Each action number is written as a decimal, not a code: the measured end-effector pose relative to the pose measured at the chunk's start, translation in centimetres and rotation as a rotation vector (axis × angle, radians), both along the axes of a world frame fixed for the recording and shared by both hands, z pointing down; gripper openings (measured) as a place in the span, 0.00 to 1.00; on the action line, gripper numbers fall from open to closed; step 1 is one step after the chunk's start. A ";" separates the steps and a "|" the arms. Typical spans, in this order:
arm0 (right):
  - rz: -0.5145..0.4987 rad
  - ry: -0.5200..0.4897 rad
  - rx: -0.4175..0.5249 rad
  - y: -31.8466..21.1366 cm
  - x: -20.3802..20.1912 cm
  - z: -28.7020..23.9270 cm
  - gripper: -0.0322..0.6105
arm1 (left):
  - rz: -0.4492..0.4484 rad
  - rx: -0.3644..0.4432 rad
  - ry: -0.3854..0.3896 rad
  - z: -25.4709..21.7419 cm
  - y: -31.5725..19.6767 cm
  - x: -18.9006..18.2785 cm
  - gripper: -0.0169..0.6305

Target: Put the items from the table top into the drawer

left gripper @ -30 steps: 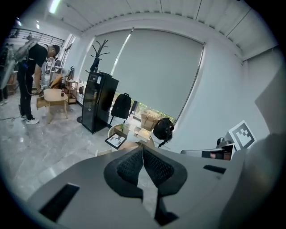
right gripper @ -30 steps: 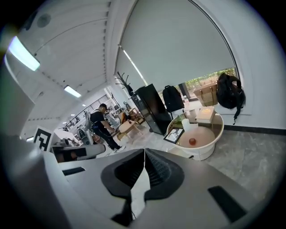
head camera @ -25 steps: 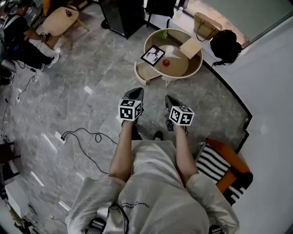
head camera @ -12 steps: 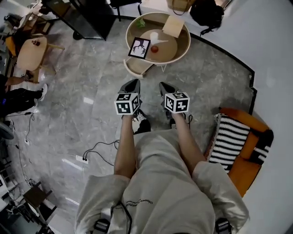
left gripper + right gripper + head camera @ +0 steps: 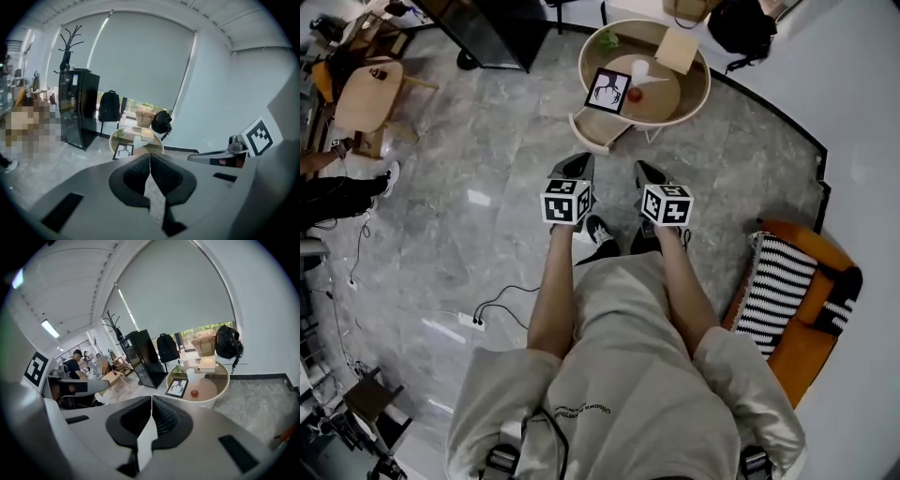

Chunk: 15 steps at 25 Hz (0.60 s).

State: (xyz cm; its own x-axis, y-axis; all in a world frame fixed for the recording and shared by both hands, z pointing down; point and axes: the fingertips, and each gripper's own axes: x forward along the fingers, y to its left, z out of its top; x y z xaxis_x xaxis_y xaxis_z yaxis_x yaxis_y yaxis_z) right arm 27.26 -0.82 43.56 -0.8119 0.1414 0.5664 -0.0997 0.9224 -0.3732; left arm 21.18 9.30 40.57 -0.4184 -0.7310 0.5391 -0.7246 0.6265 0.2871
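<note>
A round wooden table (image 5: 692,105) stands ahead of me on the floor, with its drawer (image 5: 592,134) pulled open on the near left side. On top lie a framed deer picture (image 5: 608,90), a red ball (image 5: 635,95), a white cup (image 5: 639,67), a tan book (image 5: 679,50) and a small green plant (image 5: 607,39). My left gripper (image 5: 578,167) and right gripper (image 5: 646,172) are held side by side, short of the table. Both are shut and empty. In the right gripper view, the picture (image 5: 177,388) and ball (image 5: 194,393) show beyond my shut right gripper (image 5: 152,399).
A black cabinet (image 5: 487,28) stands left of the table; a black backpack (image 5: 745,23) and tan bag (image 5: 689,7) sit behind it. An orange chair with a striped cushion (image 5: 783,291) is at my right. A power strip and cable (image 5: 478,317) lie on the floor at my left.
Both grippers have moved forward toward the round table, side by side, and the table now sits closer to them. Their jaws stayed shut.
</note>
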 end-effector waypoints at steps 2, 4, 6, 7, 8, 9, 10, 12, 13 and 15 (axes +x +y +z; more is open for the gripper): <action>0.001 0.002 0.016 0.8 -0.8 0.0 0.10 | -0.024 0.005 -0.003 -0.2 1.8 -0.7 0.06; -0.002 0.005 0.024 1.7 -1.7 -0.1 0.10 | -0.049 0.013 -0.008 -0.5 3.3 -1.5 0.06; -0.013 0.008 0.043 2.4 -3.0 -0.2 0.10 | -0.076 0.027 -0.012 -0.8 4.6 -2.5 0.06; -0.015 0.014 0.061 2.7 -3.6 -0.1 0.10 | -0.087 0.032 -0.013 -0.8 5.2 -2.8 0.06; -0.015 0.023 0.081 2.9 -4.1 0.0 0.10 | -0.095 0.030 -0.014 -0.8 5.7 -3.1 0.06; -0.013 0.035 0.101 3.1 -4.6 0.3 0.10 | -0.101 0.022 -0.014 -0.7 6.3 -3.3 0.06; -0.009 0.049 0.118 3.2 -5.1 0.6 0.10 | -0.105 0.008 -0.016 -0.5 6.8 -3.5 0.06; 0.007 0.069 0.132 3.3 -6.1 1.2 0.10 | -0.105 -0.016 -0.021 -0.4 7.5 -4.1 0.06; 0.019 0.072 0.131 3.3 -6.8 1.4 0.10 | -0.104 -0.021 -0.024 -0.4 7.6 -4.6 0.06; 0.045 0.061 0.120 3.2 -8.5 1.4 0.10 | -0.105 -0.021 -0.028 -0.5 7.8 -6.2 0.06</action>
